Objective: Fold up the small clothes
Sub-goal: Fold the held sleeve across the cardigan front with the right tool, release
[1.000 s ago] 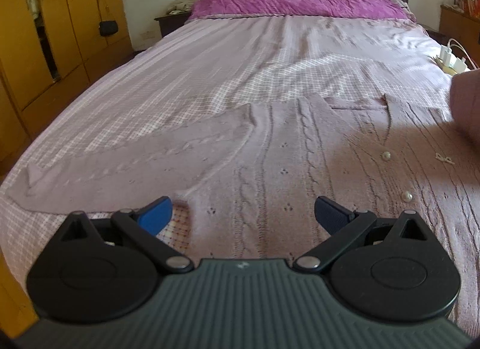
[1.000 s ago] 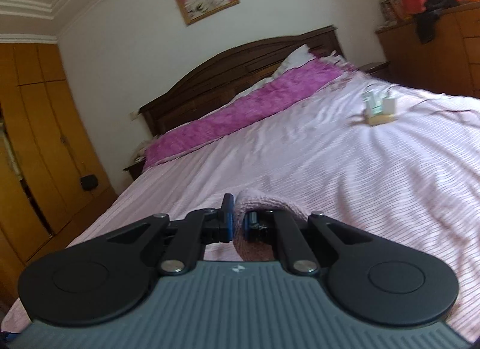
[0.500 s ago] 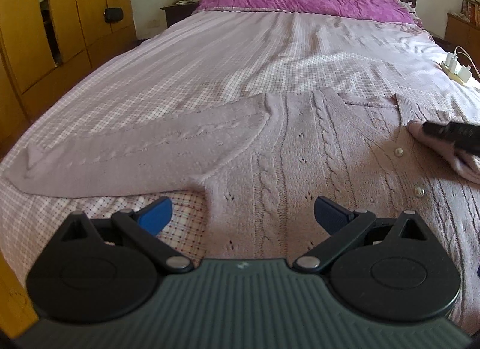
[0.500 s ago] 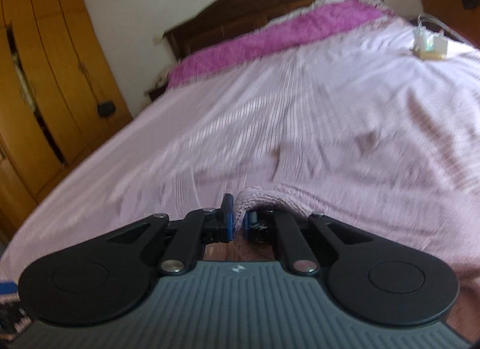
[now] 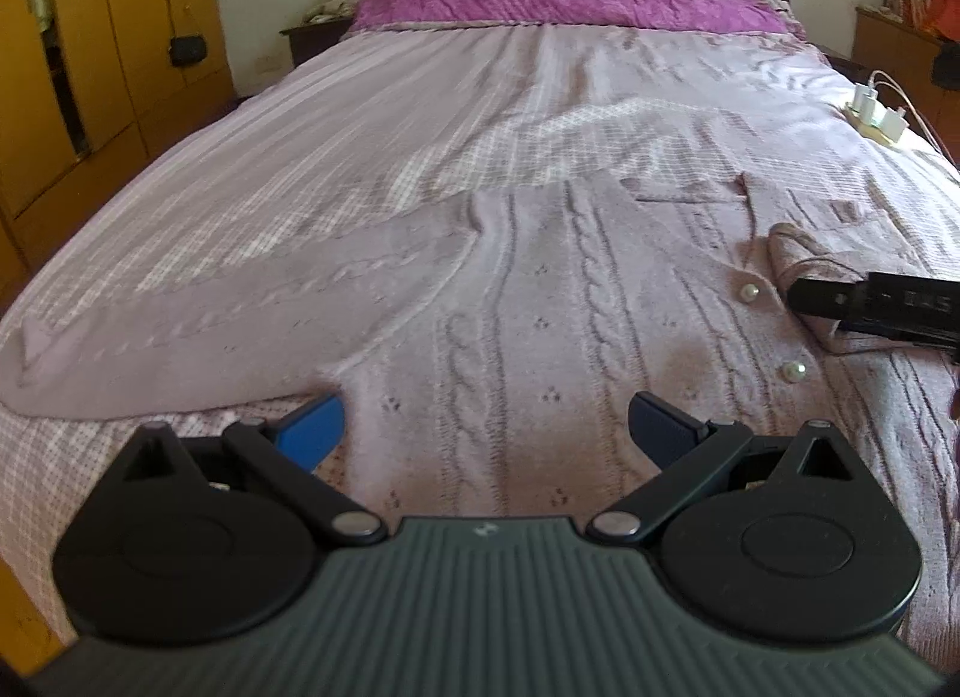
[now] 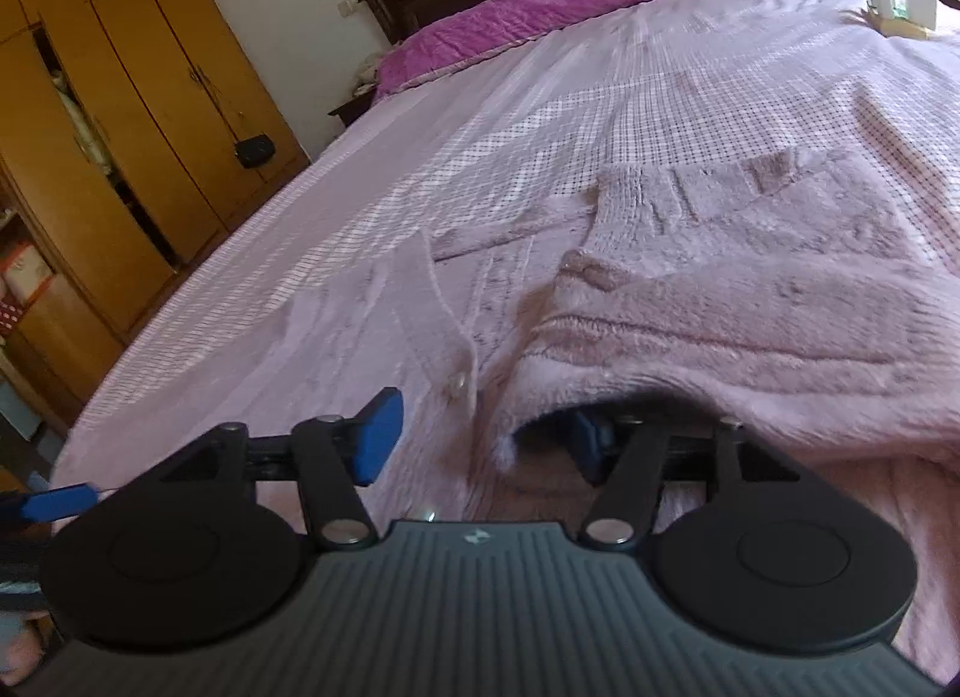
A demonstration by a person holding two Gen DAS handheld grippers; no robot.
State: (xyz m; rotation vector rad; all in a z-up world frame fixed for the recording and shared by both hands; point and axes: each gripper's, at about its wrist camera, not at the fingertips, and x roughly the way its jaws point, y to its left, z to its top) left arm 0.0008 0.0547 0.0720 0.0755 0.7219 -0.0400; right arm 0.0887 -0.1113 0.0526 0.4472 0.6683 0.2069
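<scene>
Since the earlier frames, right gripper has come down from above the bed to the cardigan, carrying the sleeve across onto the button front; its jaws, then pinched shut on the knit, have just been opening.

Right fingers now spread. Left blue pad stands clear over the button band. Right pad sits under the draped sleeve edge, partly hidden; knit lies over it, not pinched. Folded sleeve lies ahead and to the right of these fingers, over the cardigan's right half. One pearl button just ahead of the left pad.

Left gripper hovers over the lower hem, fingers spread wide, nothing between them but the knit lying flat below. Left pad near the underarm corner of the other sleeve, which stretches flat out to the left of the fingers. Cable-knit body runs straight ahead between the pads. Two buttons ahead and right of the right pad; beyond them the right gripper's black finger enters from the right edge, resting on the folded sleeve.

Cardigan lies flat on the checked bedsheet. Purple pillow far ahead at the headboard; chargers far right; yellow wardrobe left.
</scene>
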